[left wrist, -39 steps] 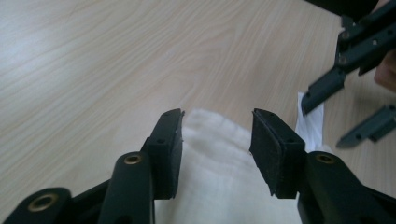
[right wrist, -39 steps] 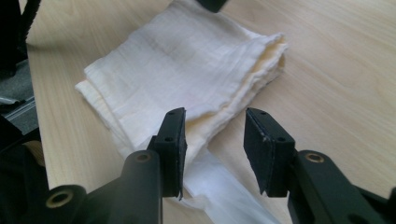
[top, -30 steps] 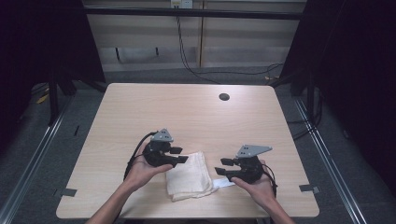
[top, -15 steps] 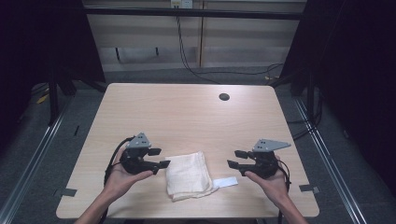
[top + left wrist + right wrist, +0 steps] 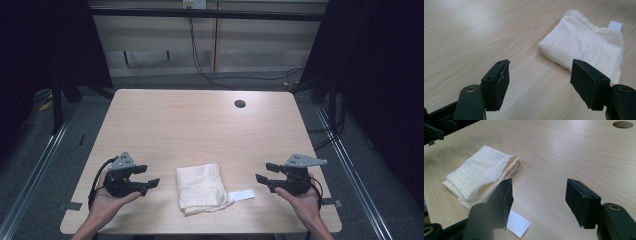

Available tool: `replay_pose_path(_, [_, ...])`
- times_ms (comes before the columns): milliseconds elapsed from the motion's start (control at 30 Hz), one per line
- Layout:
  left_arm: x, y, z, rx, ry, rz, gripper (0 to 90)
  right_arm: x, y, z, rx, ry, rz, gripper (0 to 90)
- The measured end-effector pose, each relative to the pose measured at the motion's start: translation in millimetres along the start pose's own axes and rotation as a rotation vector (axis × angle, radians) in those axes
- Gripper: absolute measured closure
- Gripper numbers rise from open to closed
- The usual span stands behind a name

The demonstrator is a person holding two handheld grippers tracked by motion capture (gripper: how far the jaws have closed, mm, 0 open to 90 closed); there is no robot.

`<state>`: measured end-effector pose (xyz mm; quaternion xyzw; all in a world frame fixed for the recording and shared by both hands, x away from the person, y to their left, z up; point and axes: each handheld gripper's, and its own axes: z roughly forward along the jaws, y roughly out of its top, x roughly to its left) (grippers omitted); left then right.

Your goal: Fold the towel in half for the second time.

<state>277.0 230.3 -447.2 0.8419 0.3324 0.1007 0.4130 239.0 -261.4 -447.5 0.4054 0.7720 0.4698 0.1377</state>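
Note:
A folded cream cloth (image 5: 202, 187) lies flat near the table's front edge, with a white label tag (image 5: 241, 195) sticking out at its right. My left gripper (image 5: 148, 176) is a short way left of it, and my right gripper (image 5: 264, 172) is farther off to the right. Both point inward at the cloth. In the left gripper view the jaws (image 5: 540, 72) stand wide apart over bare wood, with the cloth (image 5: 586, 42) ahead. In the right gripper view the gripper (image 5: 539, 192) is also open, with the cloth (image 5: 484, 173) and tag (image 5: 517, 223) to its left. Both pairs of jaws have just been opening, with nothing between them.
A round cable hole (image 5: 240, 104) sits at the back right of the wooden table (image 5: 200, 125). Dark frame posts and floor rails flank the table. Cables run along the floor behind it.
Both hands have drawn outward, away from the cloth, the left one farther. Both grippers' jaws have opened. The cloth stays lying folded on the table.

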Motion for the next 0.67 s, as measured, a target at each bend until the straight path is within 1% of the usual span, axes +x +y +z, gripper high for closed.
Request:
replay_pose_path(67, [4.6, -7.8, -3.0, -0.006, 0.006, -0.027, 30.8, -2.1, -3.1, -2.9, 0.000, -0.015, 0.012, 38.3])
replay_pose_path(100, [7.4, -11.1, -5.0, -0.006, 0.010, -0.042, 30.4, -3.3, -4.4, -4.2, 0.002, -0.019, 0.009, 38.1])
replay_pose_path(133, [10.2, -14.4, -7.2, -0.006, 0.002, -0.061, 30.4, -4.4, -5.7, -5.8, 0.002, -0.022, 0.013, 38.1])
replay_pose_path(167, [12.6, -18.0, -9.6, -0.016, -0.011, -0.088, 30.3, -5.2, -7.2, -7.0, 0.002, -0.032, 0.022, 38.0])
replay_pose_path(200, [14.4, -21.8, -12.4, -0.027, -0.009, -0.100, 30.3, -6.1, -9.3, -7.6, 0.004, -0.047, 0.027, 37.4])
replay_pose_path(233, [15.1, -25.6, -14.8, -0.035, 0.009, -0.102, 30.3, -7.3, -12.2, -7.7, 0.004, -0.058, 0.028, 36.9])
replay_pose_path(267, [16.1, -29.4, -16.7, -0.042, 0.024, -0.113, 30.3, -8.6, -15.4, -7.8, 0.004, -0.067, 0.031, 37.0])
replay_pose_path(300, [17.0, -31.7, -17.8, -0.048, 0.024, -0.126, 30.3, -10.5, -18.8, -8.4, -0.005, -0.069, 0.045, 36.7])
replay_pose_path(333, [16.8, -34.8, -18.6, -0.055, 0.040, -0.146, 30.3, -12.1, -21.1, -8.9, -0.010, -0.071, 0.054, 36.0])
replay_pose_path(367, [15.8, -36.5, -18.4, -0.059, 0.058, -0.147, 30.5, -14.2, -23.9, -10.5, -0.014, -0.085, 0.062, 35.4])
replay_pose_path(400, [15.7, -37.2, -18.2, -0.056, 0.054, -0.136, 30.4, -16.0, -25.5, -12.1, -0.020, -0.101, 0.067, 35.0])
replay_pose_path(433, [15.5, -37.8, -19.7, -0.058, 0.051, -0.124, 30.9, -18.2, -26.8, -14.0, -0.030, -0.105, 0.076, 35.0])
replay_pose_path(467, [15.0, -38.8, -24.1, -0.090, 0.078, -0.105, 33.2, -19.8, -28.1, -16.3, -0.038, -0.116, 0.081, 34.9])
replay_pose_path(500, [15.4, -40.1, -29.2, -0.130, 0.088, -0.110, 33.8, -21.2, -29.2, -18.0, -0.045, -0.132, 0.076, 34.6])
replay_pose_path(533, [17.0, -41.1, -31.2, -0.140, 0.083, -0.124, 33.7, -23.0, -31.2, -19.1, -0.043, -0.161, 0.064, 34.4])
replay_pose_path(567, [20.0, -43.4, -32.4, -0.136, 0.060, -0.149, 33.0, -24.4, -32.9, -19.4, -0.045, -0.164, 0.069, 34.3])
replay_pose_path(600, [20.9, -45.1, -32.1, -0.135, 0.065, -0.151, 32.9, -27.0, -35.6, -19.1, -0.047, -0.151, 0.096, 34.2])
replay_pose_path(633, [21.4, -47.0, -30.4, -0.119, 0.078, -0.146, 33.2, -27.9, -36.8, -18.7, -0.044, -0.147, 0.104, 34.1])
replay_pose_path(667, [21.7, -48.5, -26.9, -0.100, 0.068, -0.149, 32.7, -28.1, -37.1, -18.1, -0.035, -0.152, 0.101, 33.9])
